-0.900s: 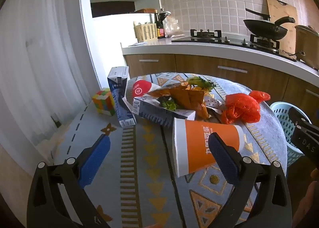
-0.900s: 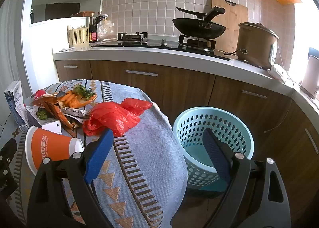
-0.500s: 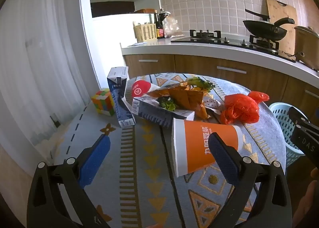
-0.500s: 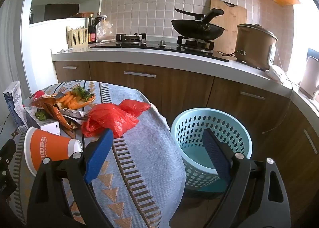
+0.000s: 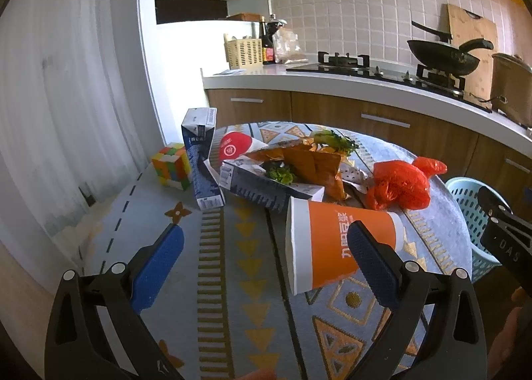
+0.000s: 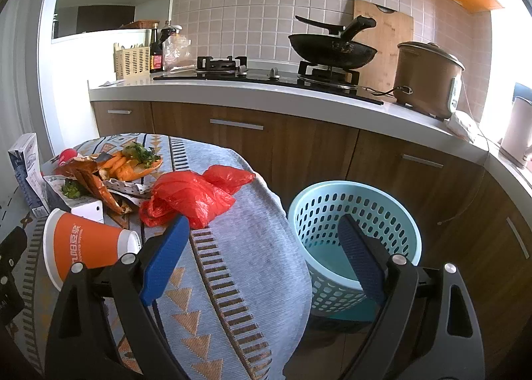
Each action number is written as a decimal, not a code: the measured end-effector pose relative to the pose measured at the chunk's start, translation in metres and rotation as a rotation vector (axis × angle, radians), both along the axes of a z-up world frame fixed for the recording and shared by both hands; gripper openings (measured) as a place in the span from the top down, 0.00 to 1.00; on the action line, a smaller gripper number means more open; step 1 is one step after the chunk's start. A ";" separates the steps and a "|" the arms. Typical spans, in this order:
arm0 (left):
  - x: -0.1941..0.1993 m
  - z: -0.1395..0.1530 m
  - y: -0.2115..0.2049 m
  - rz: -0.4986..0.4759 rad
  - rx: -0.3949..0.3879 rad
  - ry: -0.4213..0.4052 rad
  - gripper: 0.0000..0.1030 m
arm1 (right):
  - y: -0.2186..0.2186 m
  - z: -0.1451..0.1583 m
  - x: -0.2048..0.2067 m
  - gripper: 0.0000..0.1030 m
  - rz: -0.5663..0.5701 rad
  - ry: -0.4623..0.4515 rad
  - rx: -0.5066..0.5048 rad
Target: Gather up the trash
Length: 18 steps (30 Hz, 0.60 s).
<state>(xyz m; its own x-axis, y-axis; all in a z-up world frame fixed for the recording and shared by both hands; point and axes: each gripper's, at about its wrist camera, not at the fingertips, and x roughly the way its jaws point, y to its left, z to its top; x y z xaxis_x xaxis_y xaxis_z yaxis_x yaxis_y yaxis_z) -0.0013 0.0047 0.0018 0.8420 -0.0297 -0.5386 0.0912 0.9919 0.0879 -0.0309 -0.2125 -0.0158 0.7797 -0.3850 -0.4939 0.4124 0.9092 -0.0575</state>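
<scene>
While both grippers hang above the round table (image 5: 232, 280) with nothing between their blue pads, we see the rubbish gathered toward its far side. Our left gripper (image 5: 266, 260) has its jaws spread wide over the patterned cloth, and the orange paper cup (image 5: 335, 247) lies on its side just beyond, its open mouth facing left; the right-hand pad overlaps the cup in the picture, but we cannot tell whether it touches. Behind the cup sit a torn food box (image 5: 266, 184) with greens and an orange wrapper (image 5: 312, 167), and a crumpled red plastic bag (image 5: 399, 187) to the right. A tall blue-and-white carton (image 5: 199, 160) stands upright at the left, with a colour cube (image 5: 171, 164) just beside it. Our right gripper (image 6: 262, 257) is likewise spread wide, straddling the table's edge: its left pad sits in front of the red bag, its right pad in front of the light blue basket (image 6: 352, 213) standing on the floor just beside the table.
</scene>
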 end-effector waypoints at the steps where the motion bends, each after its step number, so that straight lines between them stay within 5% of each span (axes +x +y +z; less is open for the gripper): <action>1: 0.000 0.000 0.000 -0.002 -0.005 -0.001 0.07 | 0.000 0.000 0.000 0.16 0.000 0.000 0.001; 18: -0.001 -0.001 0.003 -0.037 -0.045 0.003 0.07 | 0.002 -0.001 0.000 0.16 0.002 -0.001 -0.001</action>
